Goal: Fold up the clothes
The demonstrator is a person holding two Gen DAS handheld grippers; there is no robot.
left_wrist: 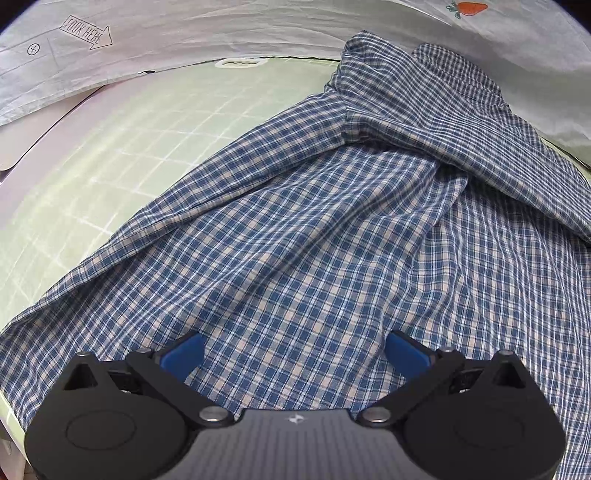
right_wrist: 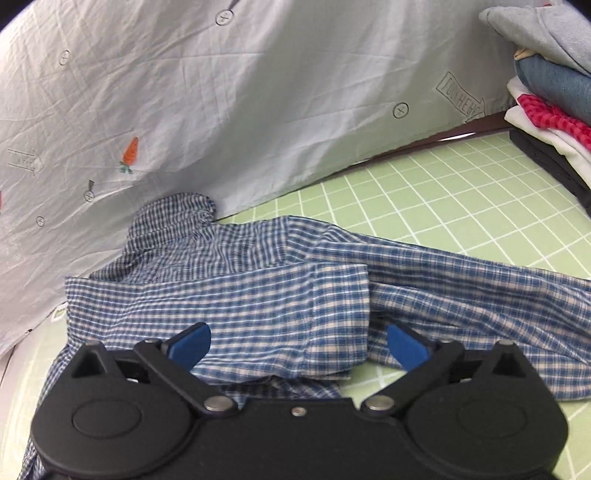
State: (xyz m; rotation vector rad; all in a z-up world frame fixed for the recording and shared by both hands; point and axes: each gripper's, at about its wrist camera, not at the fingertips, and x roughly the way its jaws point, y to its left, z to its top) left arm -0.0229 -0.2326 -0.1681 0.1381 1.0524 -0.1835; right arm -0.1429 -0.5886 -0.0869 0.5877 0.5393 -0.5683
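1. Blue-and-white checked cotton shirt (left_wrist: 314, 229), rumpled, spread on green gridded cutting mat (right_wrist: 461, 206).
2. Left claw (left_wrist: 294, 356): spread wide over shirt, gripping nothing.
3. Right claw (right_wrist: 298, 345): wide apart above folded sleeve, empty.

A pale printed sheet (left_wrist: 221, 40) hangs behind the worktop, and on it an outlined arrow sign (left_wrist: 86, 36) reads "LOOK HERE" — beside it a small circled plus mark (left_wrist: 33, 48). In the right wrist view the same sheet (right_wrist: 258, 110) carries another arrow (right_wrist: 461, 96) lettered "LOOK HERE", running downward and only partly legible. Circled plus and minus signs (right_wrist: 400, 110) dot the fabric — a further arrow (right_wrist: 25, 161) at left is too faint to read.
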